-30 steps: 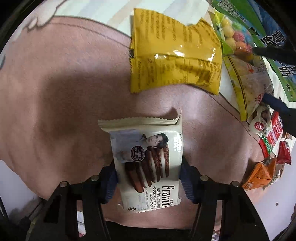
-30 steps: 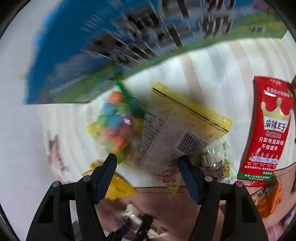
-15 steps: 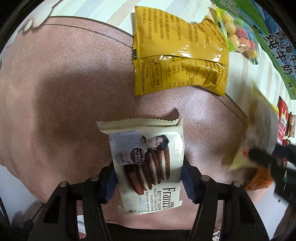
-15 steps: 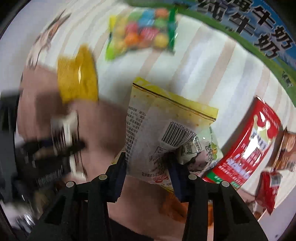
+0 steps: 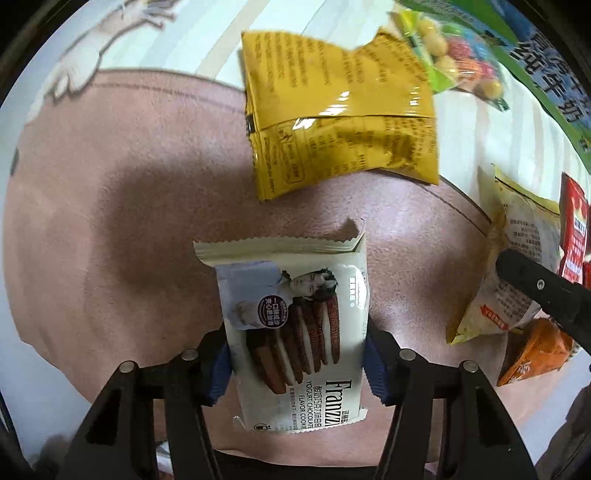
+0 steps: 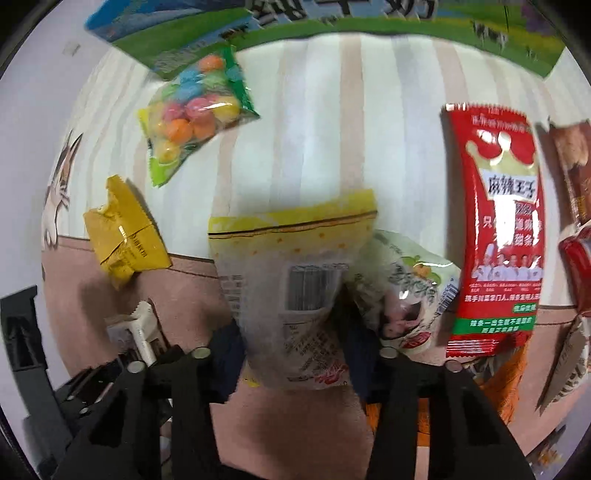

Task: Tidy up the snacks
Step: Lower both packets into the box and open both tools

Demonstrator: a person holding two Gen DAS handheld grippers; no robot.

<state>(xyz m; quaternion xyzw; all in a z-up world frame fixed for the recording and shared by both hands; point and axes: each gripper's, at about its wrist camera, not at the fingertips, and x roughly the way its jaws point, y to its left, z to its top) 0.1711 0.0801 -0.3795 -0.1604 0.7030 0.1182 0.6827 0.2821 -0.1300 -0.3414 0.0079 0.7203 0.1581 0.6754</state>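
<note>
A striped cloth with a broad pink patch (image 5: 122, 221) covered the worktop, and a blue-and-green milk carton (image 6: 369, 22) lay along its far edge. Scattered over the cloth were a long red spicy-strip packet (image 6: 495, 229), a mustard-yellow pouch (image 5: 340, 118) straddling the pink patch's border, a clear bag of coloured candy balls (image 6: 195, 107) near the carton, and an orange packet (image 5: 535, 350) at the patch's lower right.

The left gripper (image 5: 297, 358) pointed straight down and held a cream cookie packet (image 5: 295, 332) across its width, blue pads pressing both long edges, above the pink patch. The right gripper (image 6: 291, 350) had just been closing, and its jaws were clamped on the lower part of a pale yellow-topped snack bag (image 6: 291, 280), carried over the boundary of pink patch and stripes. A crumpled green-and-white packet (image 6: 410, 295) sat just beside that bag.

Both held packets looked light. The cookie packet probably kept its shape over a stiff inner tray, so a hold across the filled middle seemed sound, though hard pressure might crack the biscuits. The snack bag appeared soft, puffy and slick-filmed; a grip on the filled body rather than the flat sealed end would likely stop it slipping or swinging.
</note>
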